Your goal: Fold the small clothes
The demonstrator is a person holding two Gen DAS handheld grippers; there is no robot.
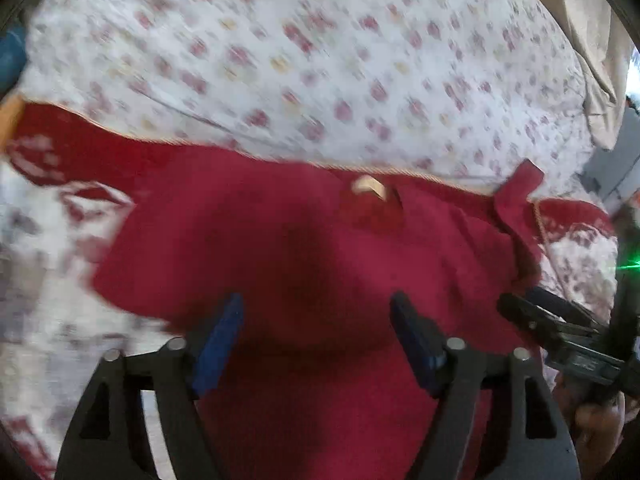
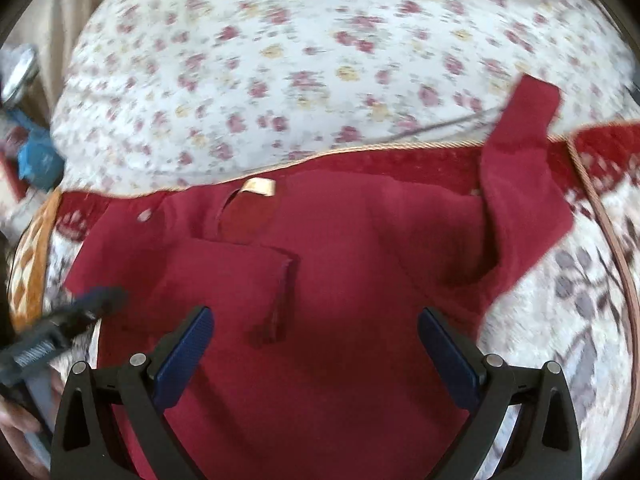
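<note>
A small dark red shirt (image 1: 304,248) (image 2: 360,264) lies flat on the bed, its cream neck label (image 1: 369,188) (image 2: 260,186) at the far side. In the right wrist view one sleeve (image 2: 232,276) is folded in over the body, while the other sleeve (image 2: 524,168) sticks out toward the upper right. My left gripper (image 1: 316,314) hovers over the shirt's near part, open, with nothing between its blue pads. My right gripper (image 2: 316,316) is likewise open and empty over the shirt. Each gripper shows at the edge of the other's view (image 1: 520,300) (image 2: 100,298), blurred.
The shirt rests on a red-and-white patterned blanket (image 2: 580,280) with a gold cord trim (image 2: 400,147). Beyond it spreads a white floral sheet (image 1: 320,48) (image 2: 320,60). A blue object (image 2: 38,160) lies off the bed at left; beige fabric (image 1: 592,32) hangs at the far right.
</note>
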